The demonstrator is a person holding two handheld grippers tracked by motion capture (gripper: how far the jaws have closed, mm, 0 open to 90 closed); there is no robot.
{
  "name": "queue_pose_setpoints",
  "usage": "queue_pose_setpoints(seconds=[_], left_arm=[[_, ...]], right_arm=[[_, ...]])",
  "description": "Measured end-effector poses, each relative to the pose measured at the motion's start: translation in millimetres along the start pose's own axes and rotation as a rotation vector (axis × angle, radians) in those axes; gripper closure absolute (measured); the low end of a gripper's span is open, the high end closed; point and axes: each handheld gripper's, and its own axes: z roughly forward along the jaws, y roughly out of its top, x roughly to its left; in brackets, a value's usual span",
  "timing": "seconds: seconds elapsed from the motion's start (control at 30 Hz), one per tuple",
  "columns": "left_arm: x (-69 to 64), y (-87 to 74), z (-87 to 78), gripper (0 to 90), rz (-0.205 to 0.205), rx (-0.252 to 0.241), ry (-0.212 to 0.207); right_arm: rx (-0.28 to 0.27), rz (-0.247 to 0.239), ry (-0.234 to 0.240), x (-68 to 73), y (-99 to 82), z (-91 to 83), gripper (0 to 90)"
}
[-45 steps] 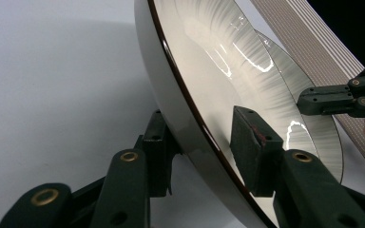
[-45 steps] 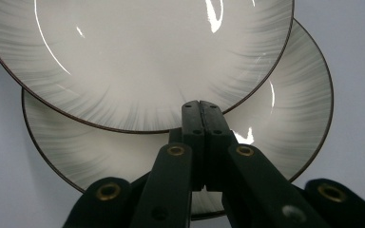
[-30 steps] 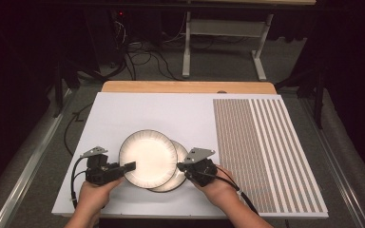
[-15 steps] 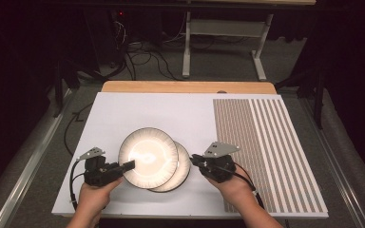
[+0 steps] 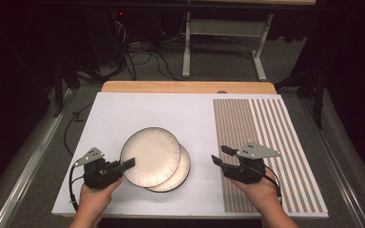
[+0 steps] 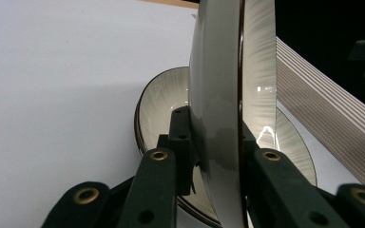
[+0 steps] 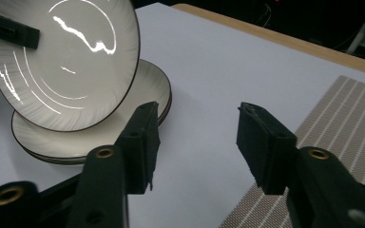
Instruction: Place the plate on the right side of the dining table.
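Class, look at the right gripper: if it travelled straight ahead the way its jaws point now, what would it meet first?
Probably the stack of plates on the white board. The right gripper, jaws open and empty, aims left toward it; the lifted plate in the left gripper sits higher. Depth is uncertain.

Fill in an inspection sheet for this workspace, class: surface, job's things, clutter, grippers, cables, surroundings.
Surface: white board on a wooden table, striped mat at its right.
Job's things: top plate lifted and tilted above the plate stack.
Clutter: nothing seen.
Grippers: left hand-held gripper clamps the top plate's rim; right hand-held gripper is apart from the plates, its jaws have just been opening, nothing between them.
Cables: one trails from each gripper; more on the floor.
Surroundings: dark room, metal table legs behind.
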Motion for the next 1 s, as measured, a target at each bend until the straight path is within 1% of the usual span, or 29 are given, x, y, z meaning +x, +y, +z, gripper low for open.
queue_pose_setpoints(seconds=[0.03,0.07,0.1,0.13,0.23,0.3,0.37,0.43,0.47,0.53,0.6,0.63,0.7,0.77,0.8,0.83,0.87,0.9,0.97,1.0], left_arm=[[-2.0,0.5,-0.4,78.3,0.022,-0.009,0.001],[-3.3,0.7,-0.8,79.0,0.035,-0.015,0.004],[-5.5,0.8,-1.2,79.8,0.054,-0.026,0.011],[-7.6,1.0,-1.6,79.8,0.073,-0.034,0.018],[-13.8,1.2,-1.9,80.6,0.140,-0.052,0.029],[-15.9,1.3,-1.2,80.7,0.163,-0.052,0.031],[-16.4,1.1,-0.8,80.7,0.169,-0.055,0.030],[-16.5,0.6,-1.1,80.7,0.175,-0.059,0.028],[-16.6,0.5,-1.3,80.7,0.180,-0.059,0.027],[-18.0,0.4,-1.2,80.7,0.194,-0.064,0.027],[-18.8,0.0,-1.5,80.7,0.204,-0.067,0.027],[-19.2,0.1,-1.6,80.7,0.207,-0.066,0.028],[-19.0,0.0,-1.5,80.6,0.208,-0.067,0.027],[-18.6,-0.1,-1.2,80.6,0.206,-0.069,0.027],[-18.6,-0.1,-1.3,80.5,0.212,-0.067,0.029],[-18.7,0.0,-1.6,80.4,0.221,-0.064,0.031],[-18.9,0.1,-1.6,80.4,0.223,-0.064,0.031],[-18.9,0.2,-1.6,80.4,0.224,-0.063,0.031],[-18.6,0.6,-1.4,80.4,0.225,-0.060,0.032],[-18.5,0.8,-1.2,80.3,0.224,-0.060,0.031]], right_arm=[[-0.014,0.001,-0.007,-1.6,-1.9,-3.5,46.1],[-0.019,0.010,-0.015,-3.2,-4.0,-7.5,43.2],[-0.028,0.014,-0.017,-6.2,-6.6,-12.0,39.1],[-0.028,0.014,-0.017,-6.2,-6.6,-12.0,39.1],[-0.032,0.007,-0.031,-10.5,-9.9,-18.2,29.0],[-0.041,0.018,-0.041,-12.6,-12.0,-21.7,22.4],[-0.057,0.022,-0.054,-14.9,-14.3,-25.5,15.9],[-0.076,0.019,-0.061,-16.4,-16.0,-28.5,12.8],[-0.089,0.016,-0.068,-17.1,-17.1,-30.9,7.4],[-0.104,0.027,-0.069,-17.2,-18.6,-33.8,1.1],[-0.121,0.025,-0.070,-17.2,-21.1,-36.1,0.6],[-0.115,0.030,-0.068,-16.9,-21.7,-36.8,0.6],[-0.105,0.024,-0.067,-17.1,-22.6,-36.6,0.6],[-0.099,0.008,-0.077,-16.1,-21.4,-36.5,0.6],[-0.100,0.011,-0.078,-15.3,-20.7,-36.1,0.6],[-0.097,0.001,-0.080,-14.8,-19.6,-35.8,0.6],[-0.102,-0.006,-0.077,-13.7,-18.4,-34.0,0.7],[-0.103,-0.003,-0.072,-12.9,-17.5,-32.5,0.7],[-0.097,0.018,-0.048,-9.9,-14.5,-27.5,0.7],[-0.093,0.008,-0.045,-7.8,-12.9,-25.1,0.7]])
